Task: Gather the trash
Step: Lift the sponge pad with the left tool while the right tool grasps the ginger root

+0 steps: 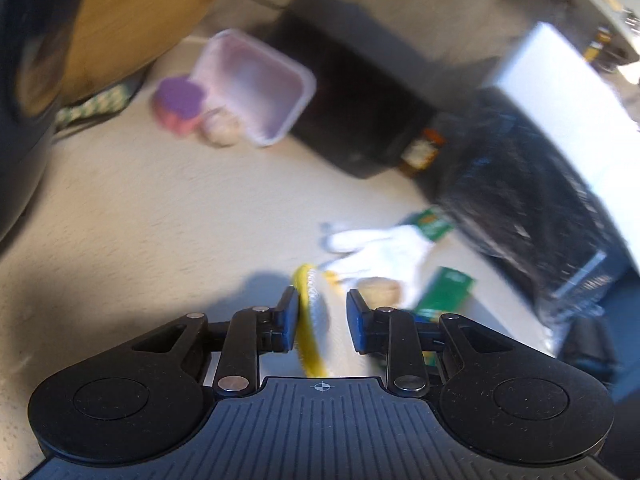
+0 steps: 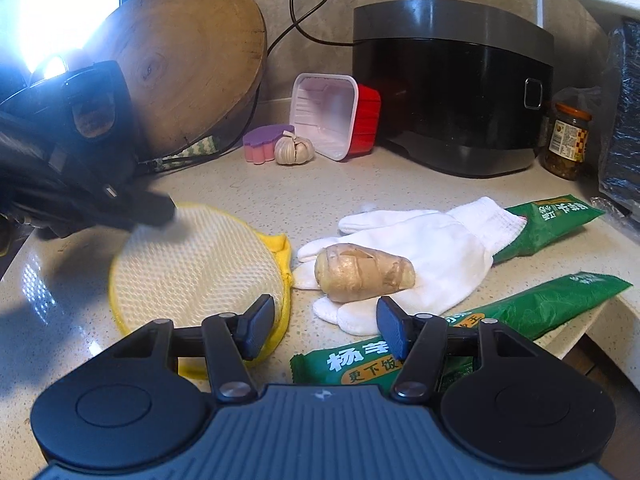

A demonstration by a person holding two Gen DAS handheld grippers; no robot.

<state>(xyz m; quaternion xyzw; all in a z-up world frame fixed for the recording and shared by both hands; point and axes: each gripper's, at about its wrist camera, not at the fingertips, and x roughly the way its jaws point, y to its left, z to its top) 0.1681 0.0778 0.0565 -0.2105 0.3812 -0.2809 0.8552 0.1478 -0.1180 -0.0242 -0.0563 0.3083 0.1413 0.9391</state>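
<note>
Lifting the yellow mesh scrubbing pad (image 2: 196, 264) looks like the step in hand: the left gripper (image 1: 322, 316) is clamped on its edge, left of the ginger root (image 2: 364, 272). The right gripper (image 2: 326, 326) hangs apart, empty, above the green snack wrapper (image 2: 360, 364); closing on it comes next. Behind the ginger, the tipped red-and-white tray (image 2: 332, 120) is empty.

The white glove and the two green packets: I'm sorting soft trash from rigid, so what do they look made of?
White glove: knitted cotton-like yarn, matte; ribbed cuff and soft folds show it. Nearer green packet and farther green packet: thin plastic film, glossy; crinkles catch the light, and printed lettering covers them. All three look soft, though the packets' contents cannot be seen.
</note>
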